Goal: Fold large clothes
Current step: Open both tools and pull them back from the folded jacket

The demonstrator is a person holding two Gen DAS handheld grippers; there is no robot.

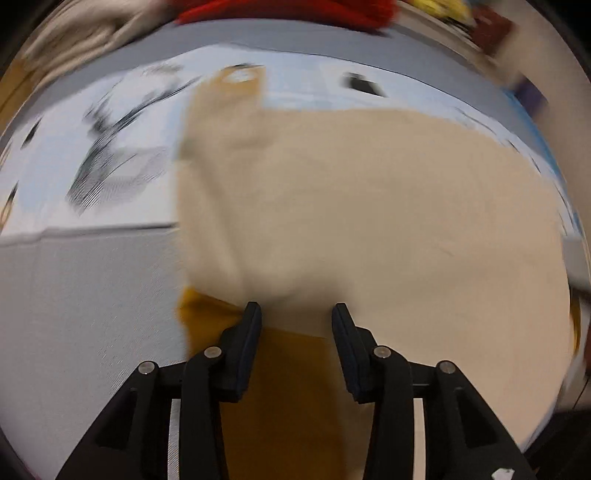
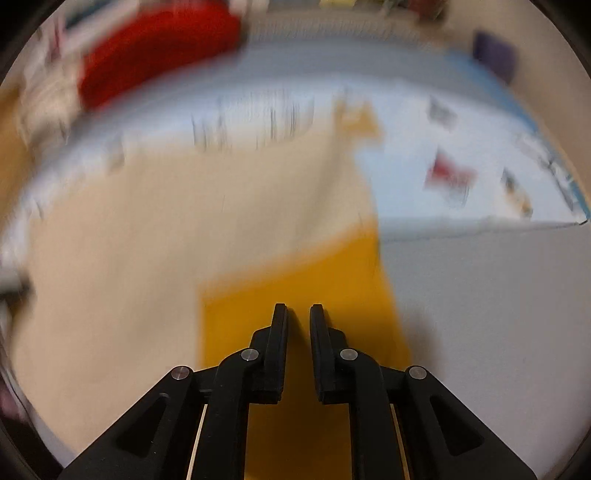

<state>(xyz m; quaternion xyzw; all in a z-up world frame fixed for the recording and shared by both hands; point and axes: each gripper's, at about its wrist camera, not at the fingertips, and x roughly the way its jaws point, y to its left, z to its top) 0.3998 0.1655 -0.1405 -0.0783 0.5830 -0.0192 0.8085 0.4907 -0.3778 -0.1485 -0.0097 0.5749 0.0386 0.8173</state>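
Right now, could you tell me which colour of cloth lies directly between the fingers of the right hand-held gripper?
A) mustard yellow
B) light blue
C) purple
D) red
A: in the right wrist view, the right hand-held gripper has its narrowly parted fingers over the mustard yellow cloth, while the red item lies far off at the back.

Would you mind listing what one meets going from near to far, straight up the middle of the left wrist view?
Left gripper → mustard fabric → beige garment → light printed sheet → grey surface → red cloth.
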